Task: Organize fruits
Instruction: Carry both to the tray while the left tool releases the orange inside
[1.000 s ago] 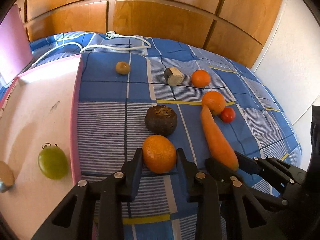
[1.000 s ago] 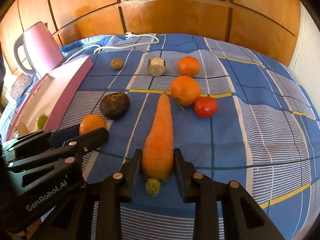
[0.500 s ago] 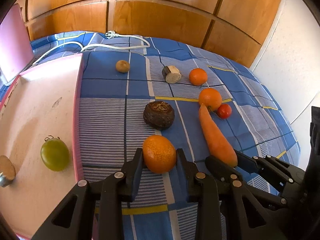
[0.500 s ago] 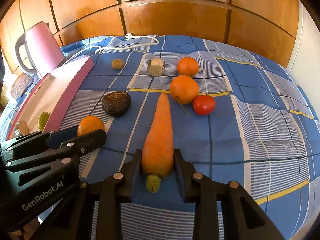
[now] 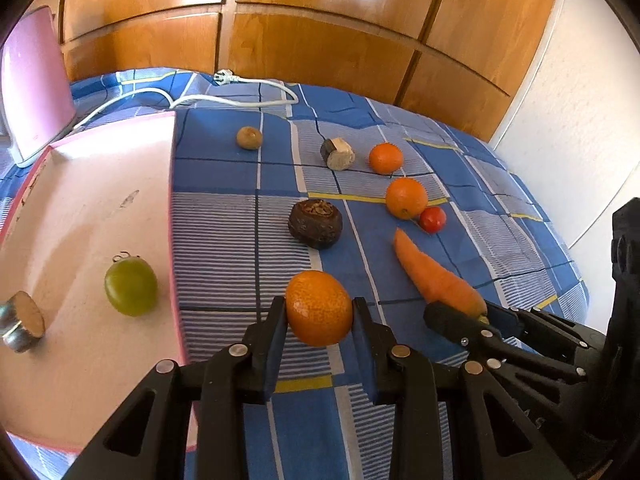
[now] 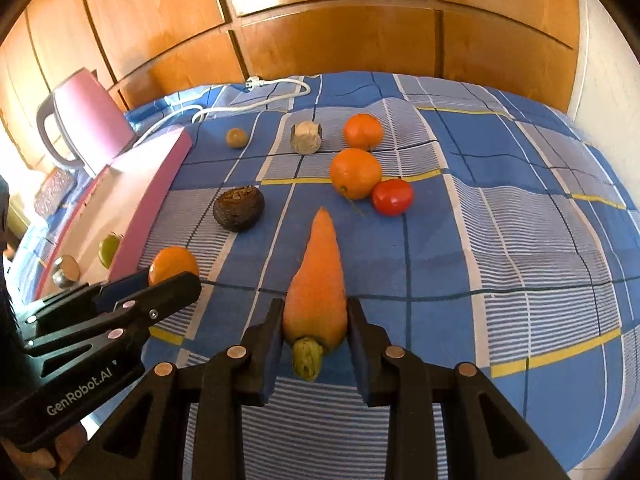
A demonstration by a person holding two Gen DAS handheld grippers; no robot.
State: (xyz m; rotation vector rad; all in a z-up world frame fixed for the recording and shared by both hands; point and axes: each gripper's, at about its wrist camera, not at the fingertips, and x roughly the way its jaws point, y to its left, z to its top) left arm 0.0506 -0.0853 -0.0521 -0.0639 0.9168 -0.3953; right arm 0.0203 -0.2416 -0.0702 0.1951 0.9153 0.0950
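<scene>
Carrot (image 6: 317,280) between gripper (image 6: 315,320) fingers (clamped)

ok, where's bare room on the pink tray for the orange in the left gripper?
Most of the pink tray is bare: everything behind the green grape and cut round slice. Crowded: the blue cloth around the two oranges and red tomato.

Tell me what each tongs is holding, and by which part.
The left tongs grip the orange across its middle. The right tongs grip the carrot by its thick stem end, tip pointing away.
</scene>
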